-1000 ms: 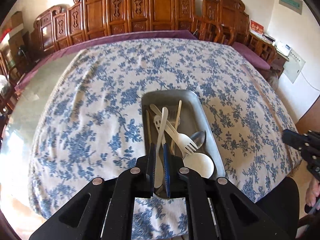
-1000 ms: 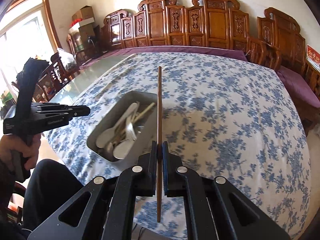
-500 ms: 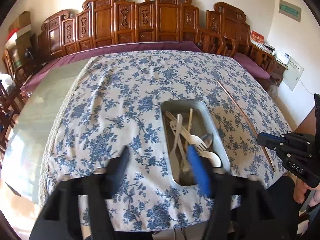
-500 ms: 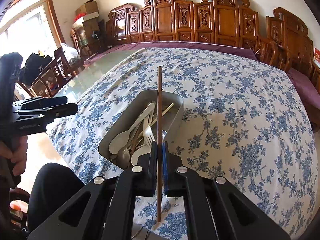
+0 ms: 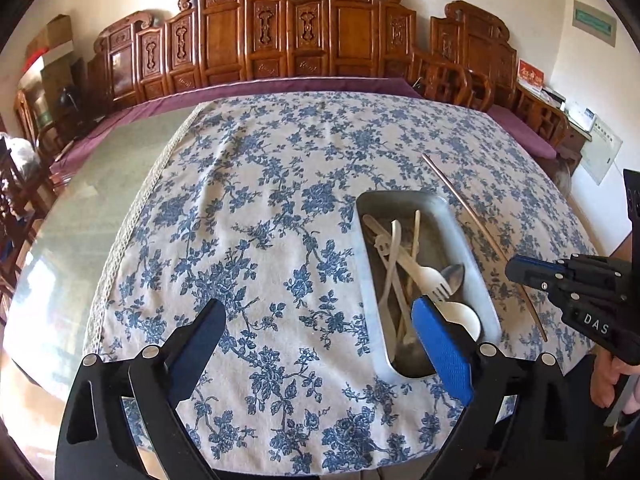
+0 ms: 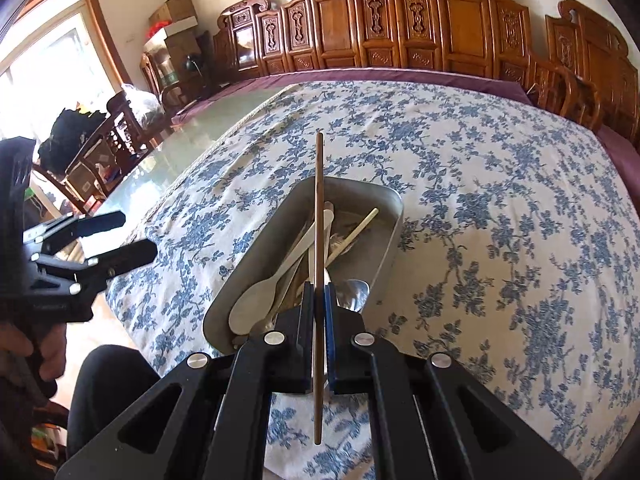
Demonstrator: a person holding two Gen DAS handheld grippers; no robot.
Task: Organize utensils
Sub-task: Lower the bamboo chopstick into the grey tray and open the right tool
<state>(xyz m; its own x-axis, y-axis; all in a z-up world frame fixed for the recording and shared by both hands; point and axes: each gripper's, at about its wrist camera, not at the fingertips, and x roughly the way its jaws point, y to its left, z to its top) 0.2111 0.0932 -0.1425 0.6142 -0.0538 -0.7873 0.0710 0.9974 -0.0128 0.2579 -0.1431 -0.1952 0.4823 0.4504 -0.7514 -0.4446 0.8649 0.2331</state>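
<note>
- Carrying a brown chopstick [image 6: 319, 216], the right gripper [image 6: 319, 292] clamps it over the metal tray [image 6: 390, 240] of utensils.
- Left gripper [image 5: 320, 320] is opening, nothing between its jaws.
- Next, I'd guess: lower and let go inside the tray.

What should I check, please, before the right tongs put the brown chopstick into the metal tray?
1. Grip on the chopstick: ok. The right tongs are shut on it, near its lower half.
2. Chopstick lined up with the metal tray: ok in the right wrist view, where it runs along the tray's length; its height above the tray cannot tell.
3. Left tongs out of the way: ok. Their jaws are opening, nothing between them, and they stand beside the tray.
4. Room in the tray: ok. The white fork and spoons lie toward one side.
5. Tray steady on the tablecloth: cannot tell.
</note>
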